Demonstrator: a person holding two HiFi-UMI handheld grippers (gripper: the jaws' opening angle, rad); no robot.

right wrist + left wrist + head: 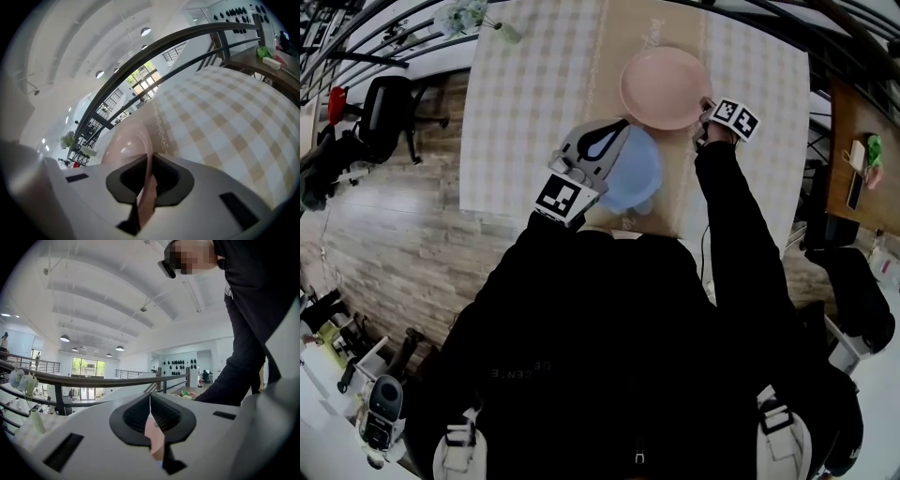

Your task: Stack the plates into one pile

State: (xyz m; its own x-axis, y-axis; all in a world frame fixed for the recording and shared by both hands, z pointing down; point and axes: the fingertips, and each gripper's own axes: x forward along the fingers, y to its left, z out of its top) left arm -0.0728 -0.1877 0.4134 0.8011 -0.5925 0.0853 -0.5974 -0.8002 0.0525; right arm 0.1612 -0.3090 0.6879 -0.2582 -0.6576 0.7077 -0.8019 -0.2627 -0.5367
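Done: nothing is stacked yet, as we read it. We see two plates, and each has its own place on the table (534, 112).
Left to do: the pink plate (661, 84) has to go onto the blue plate (637, 173), or the other way round. That would make the one pile.
Pink plate: it sits toward the table's far edge, on the runner (619, 37). It is round and shallow with a gently raised rim, and its glossy surface catches the light. We judge it to be glazed or hard plastic, so slippery at the rim. We cannot tell whether it has left the cloth (750, 66).
Blue plate: it sits by the near edge, just beside the pink one. It is pale and round, and partly hidden under the left gripper (151, 418).
Left gripper: its ribbed black pads are closed, with a thin pink edge between them. We take this for the pink plate's near-left rim.
Right gripper (150, 178): it is clamped on the pink plate's right rim, and the rim runs edge-on through the pads.
Cloth: a soft beige-and-white check.
Runner: plain tan with a small scroll border.
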